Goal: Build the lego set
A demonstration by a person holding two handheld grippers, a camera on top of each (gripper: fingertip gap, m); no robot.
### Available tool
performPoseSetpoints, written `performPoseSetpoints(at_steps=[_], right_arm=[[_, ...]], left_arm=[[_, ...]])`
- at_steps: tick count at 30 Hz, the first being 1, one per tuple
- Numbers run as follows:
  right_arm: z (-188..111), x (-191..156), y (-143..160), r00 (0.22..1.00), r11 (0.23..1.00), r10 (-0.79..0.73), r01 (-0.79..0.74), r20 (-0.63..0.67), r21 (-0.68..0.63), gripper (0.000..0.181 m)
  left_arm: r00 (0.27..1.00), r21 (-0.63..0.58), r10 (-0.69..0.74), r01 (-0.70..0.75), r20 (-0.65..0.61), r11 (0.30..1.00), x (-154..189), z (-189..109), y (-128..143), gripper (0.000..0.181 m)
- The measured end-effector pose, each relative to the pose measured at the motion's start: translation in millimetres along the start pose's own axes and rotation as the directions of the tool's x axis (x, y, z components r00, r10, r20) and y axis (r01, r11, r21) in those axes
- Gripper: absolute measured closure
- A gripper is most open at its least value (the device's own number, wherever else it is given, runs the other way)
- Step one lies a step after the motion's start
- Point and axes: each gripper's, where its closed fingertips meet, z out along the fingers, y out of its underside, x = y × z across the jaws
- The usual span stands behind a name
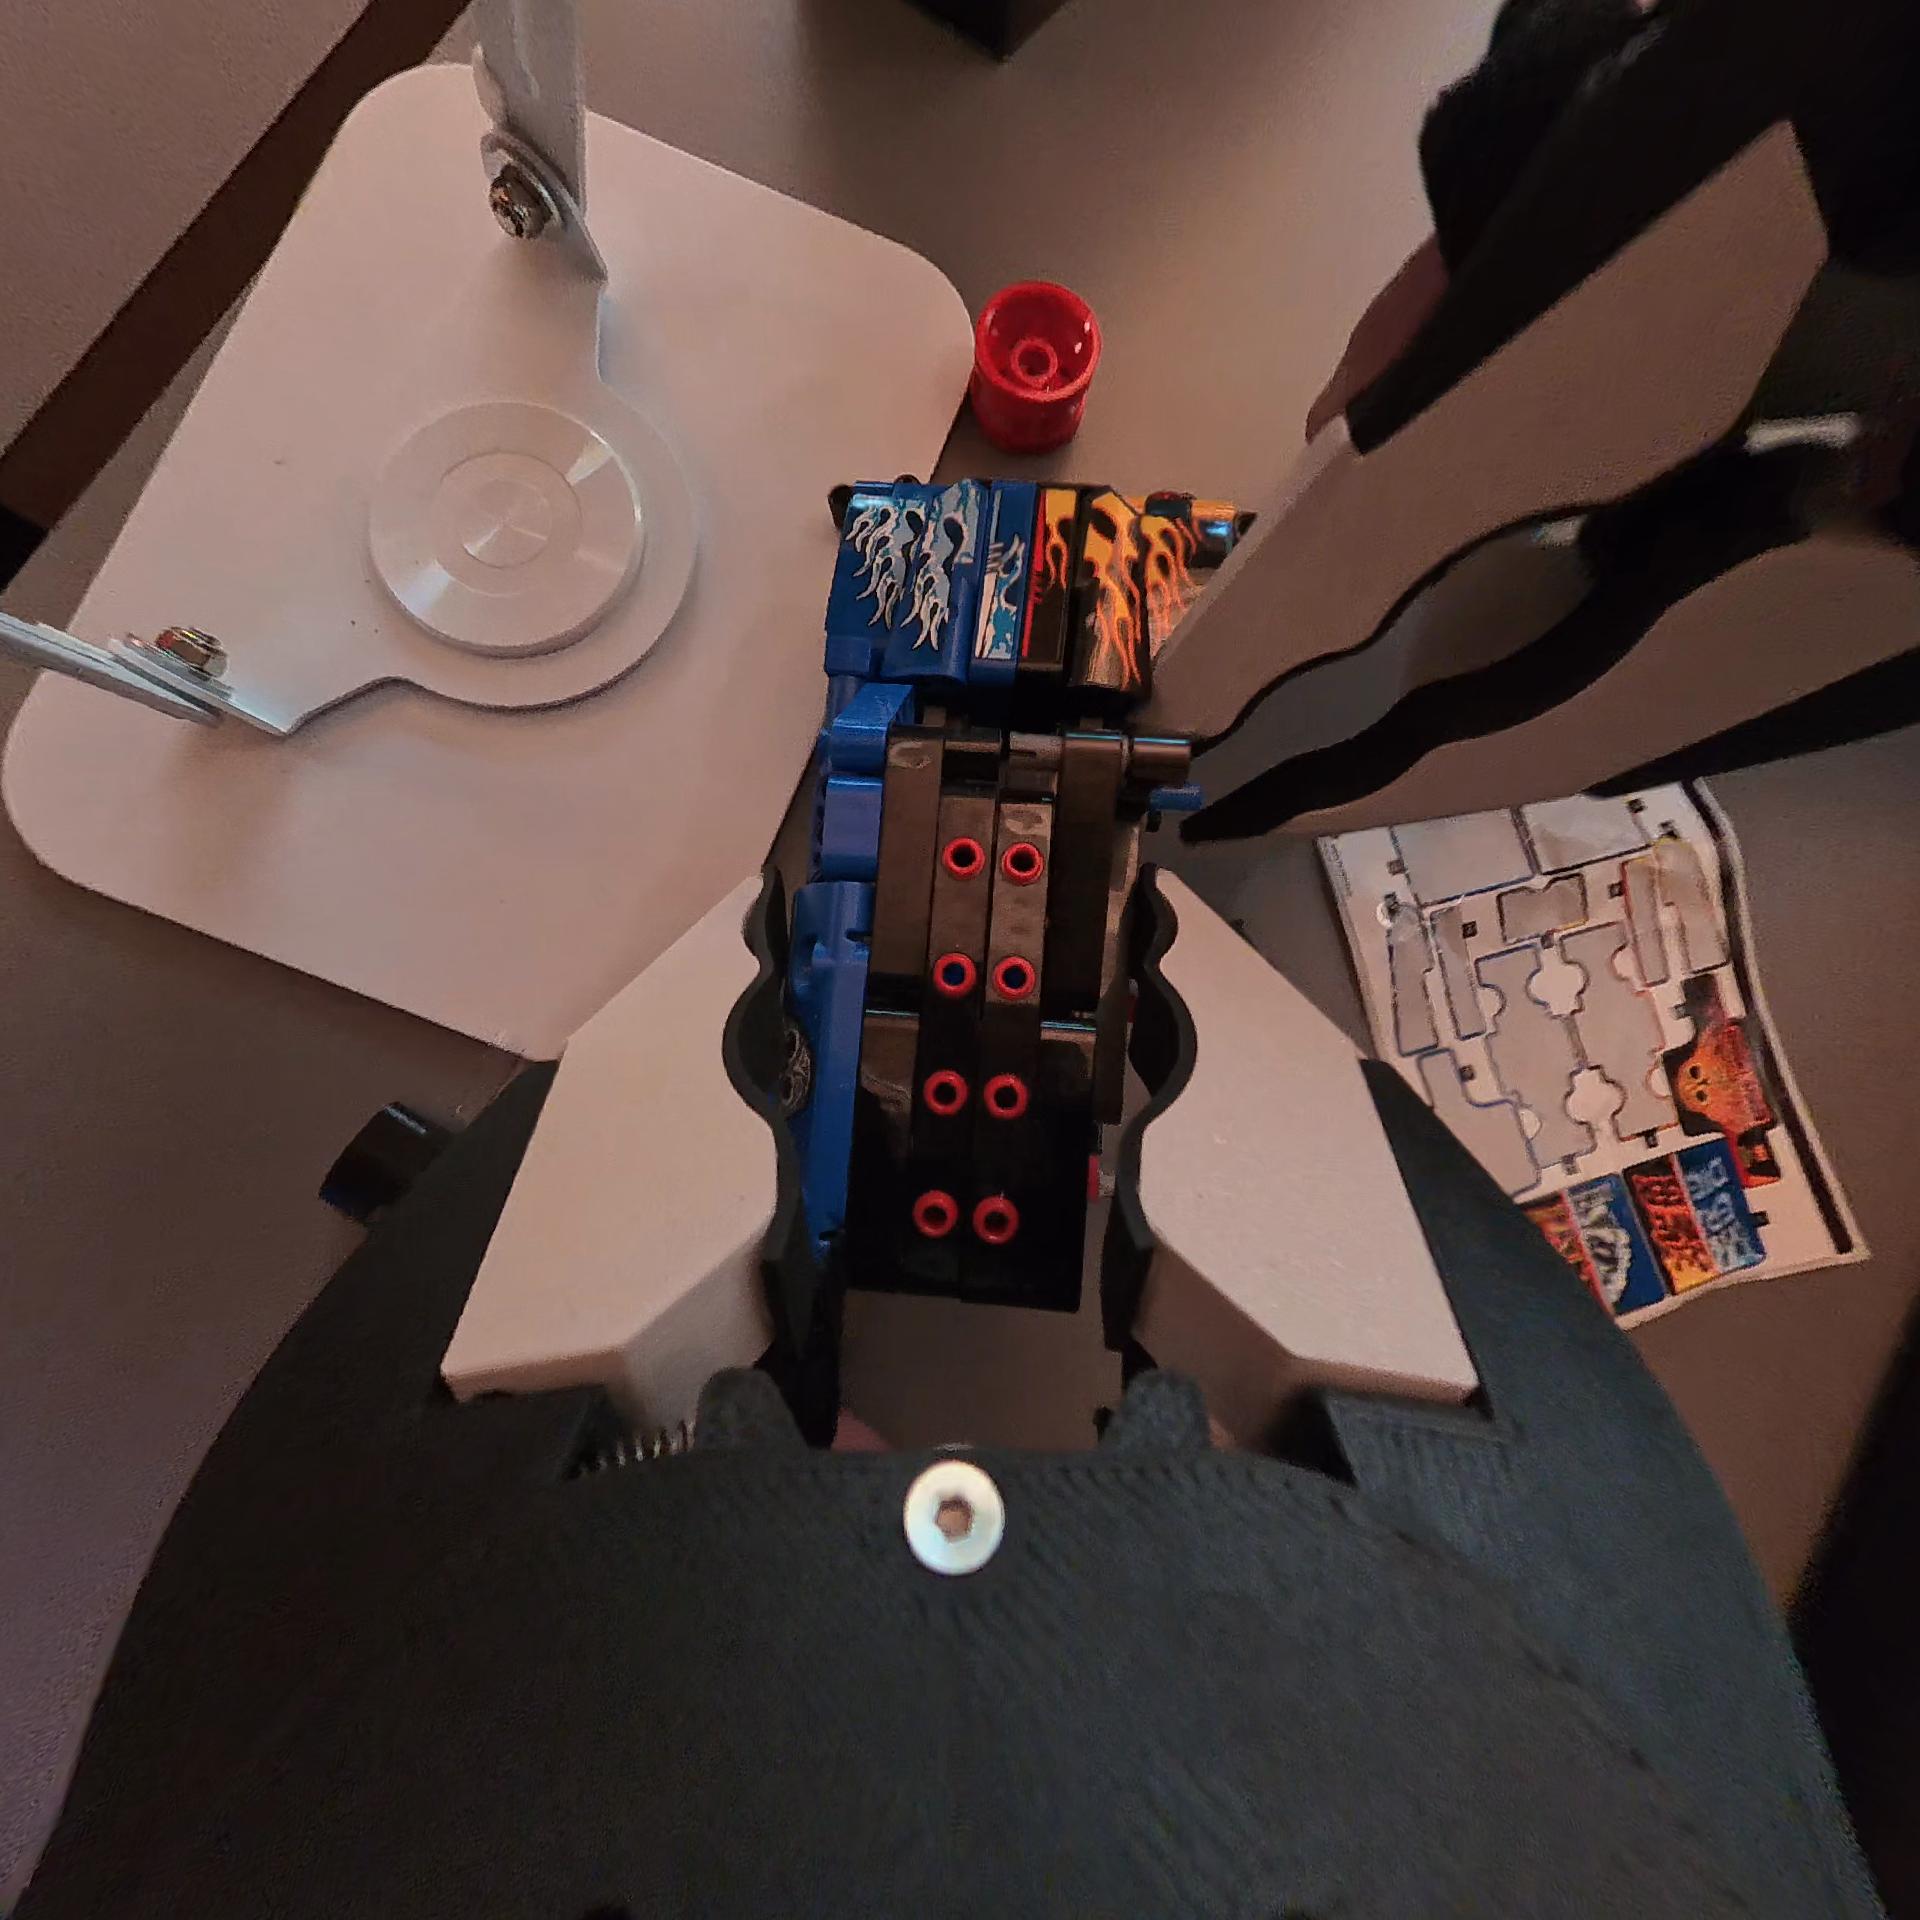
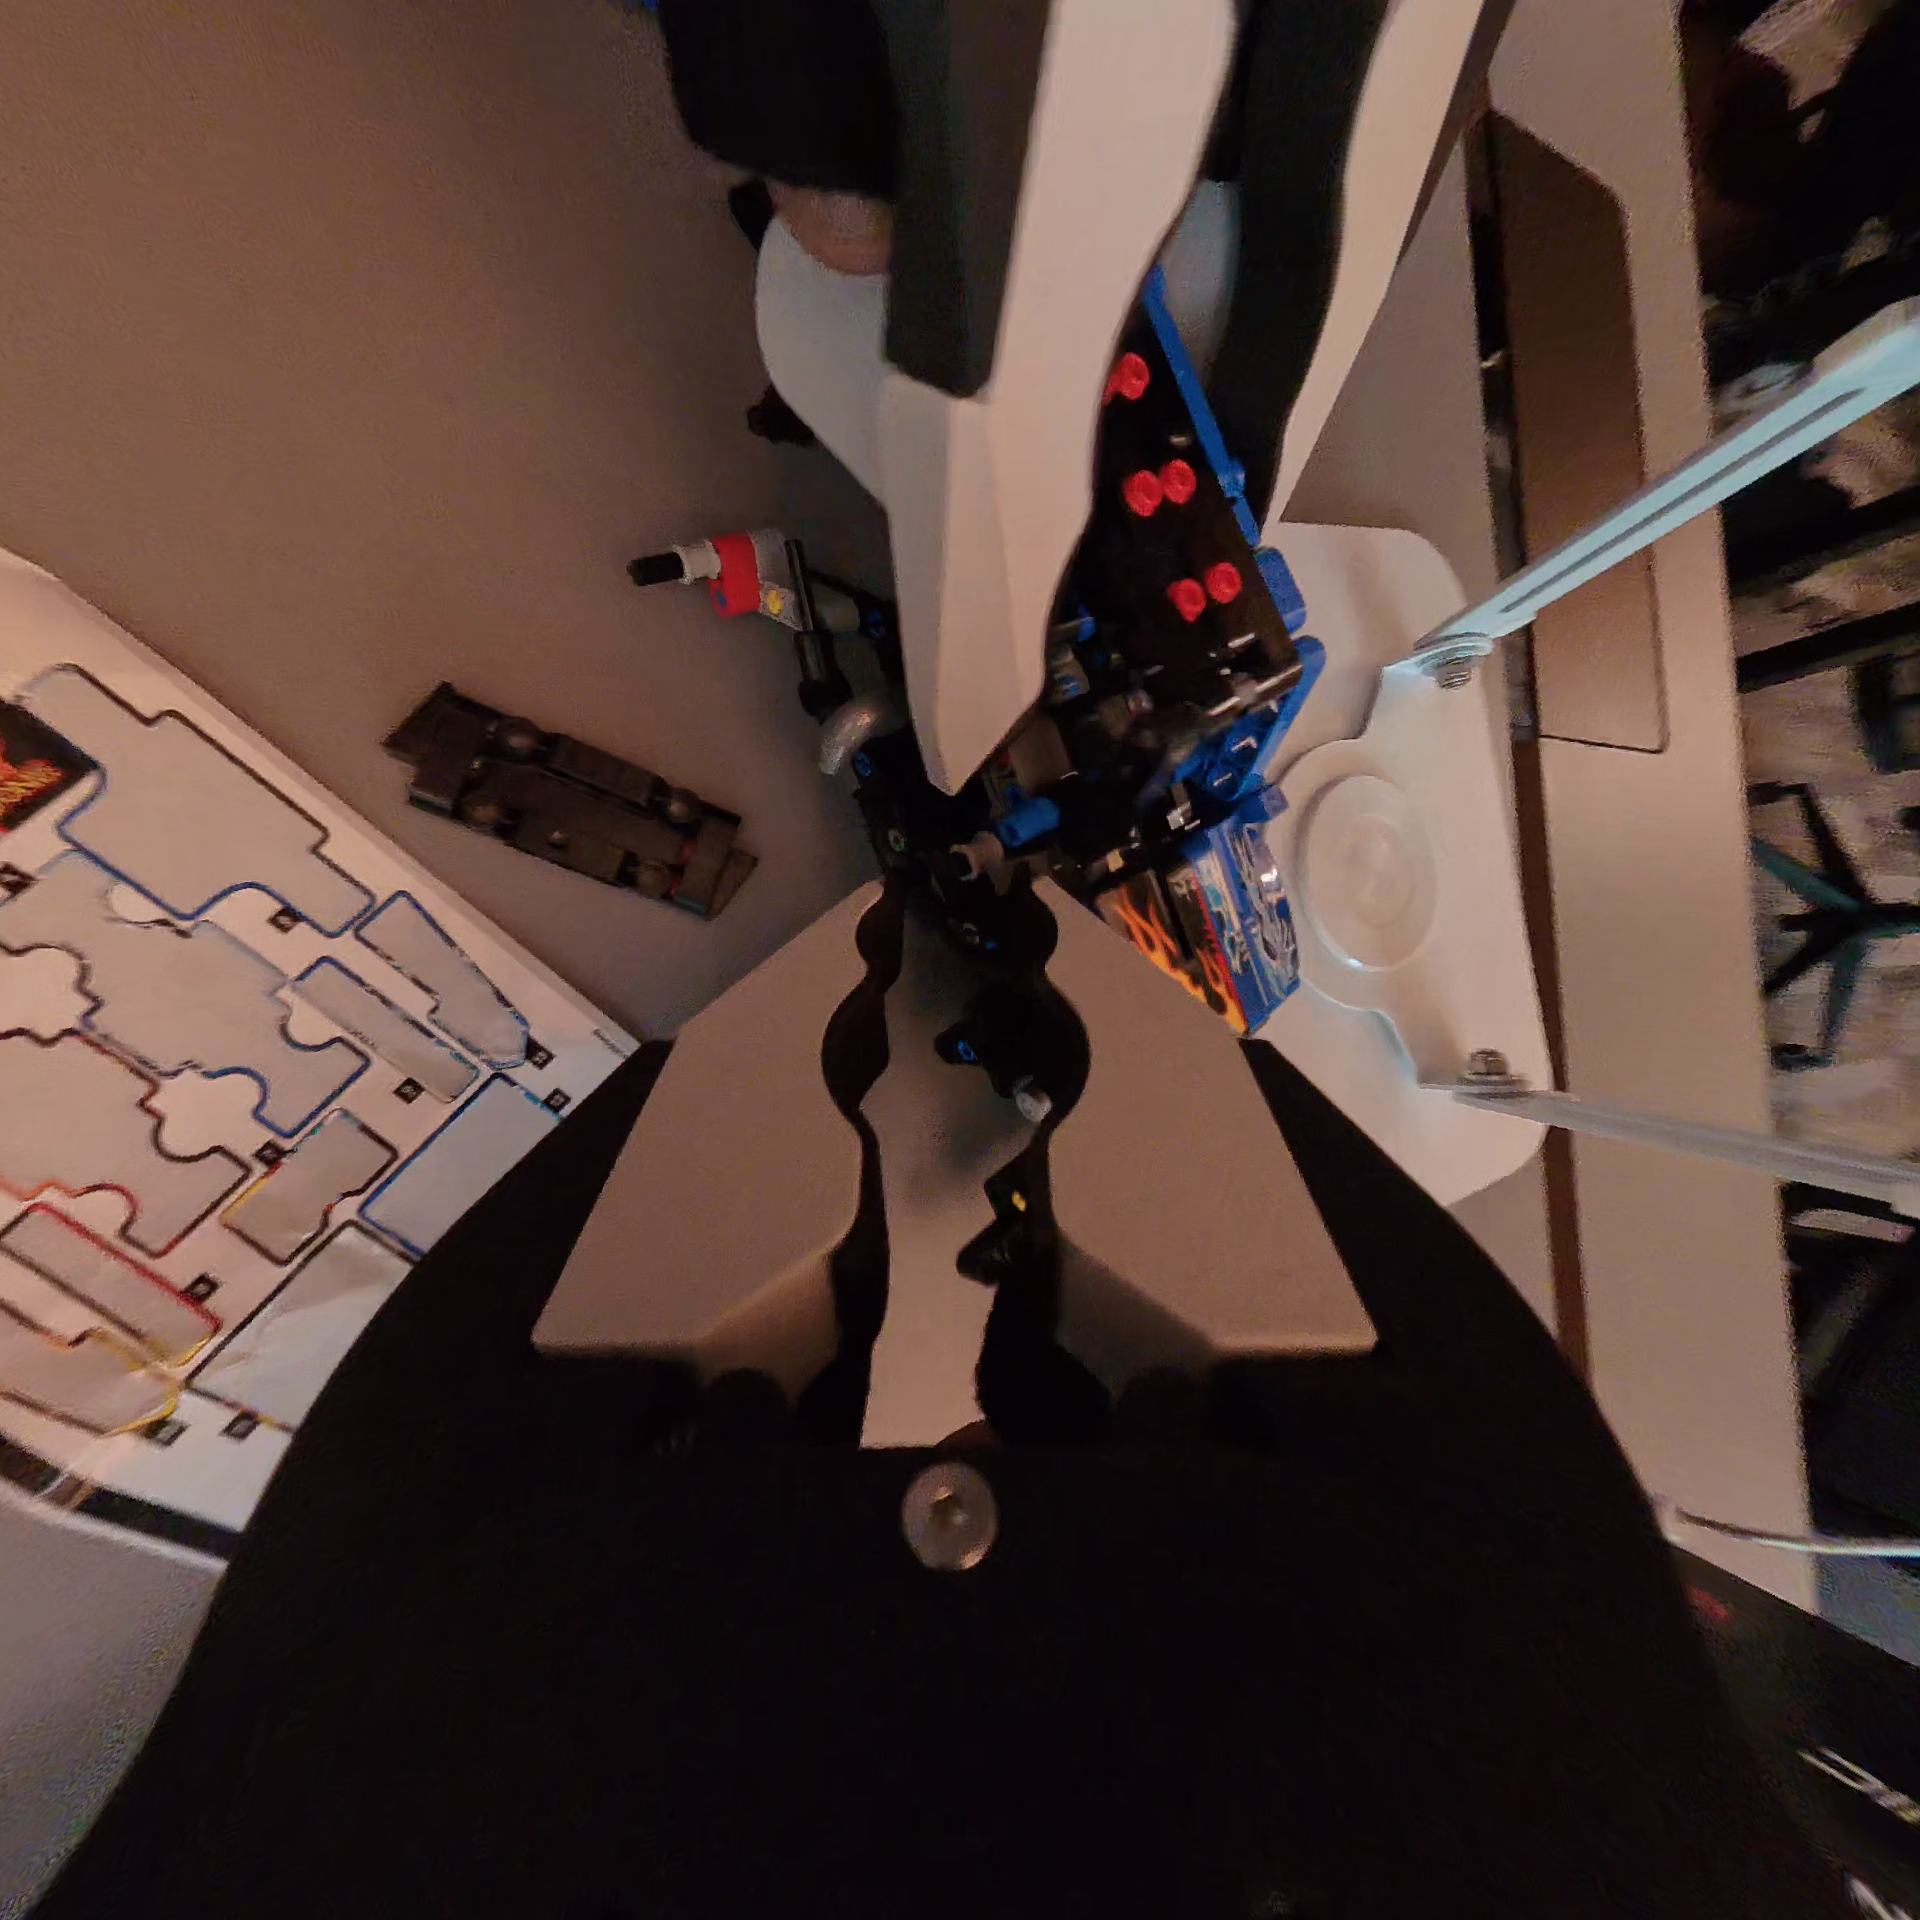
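My left gripper [image 1: 961,966] is shut on the lego car body [image 1: 977,1039], a blue and black build with rows of red pins and flame stickers at its far end. The car also shows in the right wrist view [image 2: 1195,623], held by the left gripper's white fingers [image 2: 997,520]. My right gripper [image 2: 961,925] comes in from the right [image 1: 1190,795] with its tips at the car's side. Its jaws are nearly together on a small black Technic piece with blue pins [image 2: 997,1039], which meets the car's edge.
A red wheel hub [image 1: 1034,364] lies just beyond the car. A white stand base [image 1: 312,727] with metal arms fills the left. A sticker sheet [image 1: 1558,1039] lies to the right. A flat black assembly [image 2: 571,800] and a small red-and-grey sub-build [image 2: 748,577] lie on the table. Spacing between my two grippers at the tips: around 4 centimeters.
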Motion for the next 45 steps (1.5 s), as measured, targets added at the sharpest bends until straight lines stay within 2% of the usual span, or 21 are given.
performPoseSetpoints(at_steps=[4,11,25,28,32,34,38,43,44,45], right_arm=[[3,9,-3,0.987,0.997,-0.068,0.071,-0.146,0.013,0.169],[3,18,-6,0.956,0.991,-0.118,0.130,-0.268,0.027,0.177],[-2,17,-7,0.976,0.992,-0.029,0.055,-0.217,0.117,0.179],[-2,15,-6,0.984,0.992,-0.001,0.023,-0.179,0.123,0.176],[-18,6,-8,0.995,0.991,-0.037,0.049,-0.088,0.128,0.174],[-22,-8,-10,0.997,0.987,-0.075,0.076,-0.011,0.145,0.174],[-11,-47,0,0.974,0.992,-0.116,0.103,0.194,0.075,0.166],[5,-63,-4,0.963,0.987,-0.159,0.146,0.216,0.073,0.155],[9,-66,-1,0.960,0.987,-0.162,0.154,0.227,0.054,0.155],[12,-68,0,0.959,0.987,-0.160,0.152,0.234,0.050,0.164]], left_arm=[[0.988,0.066,-0.103,0.111,-0.117,0.992,-2,0,-6,0.116],[0.972,0.089,-0.162,0.179,-0.167,0.980,-6,-2,-7,0.117],[0.972,0.097,-0.160,0.178,-0.172,0.979,-5,-4,-9,0.117],[0.975,0.094,-0.152,0.169,-0.161,0.981,-4,-2,-9,0.117],[0.977,0.106,-0.131,0.150,-0.167,0.983,-2,-3,-9,0.115],[0.975,0.125,-0.111,0.136,-0.192,0.983,3,-7,-12,0.107],[0.984,0.117,-0.065,0.086,-0.169,0.989,6,-10,-12,0.111],[0.984,0.128,-0.064,0.086,-0.168,0.988,5,-15,-11,0.113],[0.984,0.129,-0.063,0.085,-0.166,0.988,5,-16,-11,0.114],[0.985,0.129,-0.056,0.077,-0.162,0.989,5,-18,-11,0.115]])
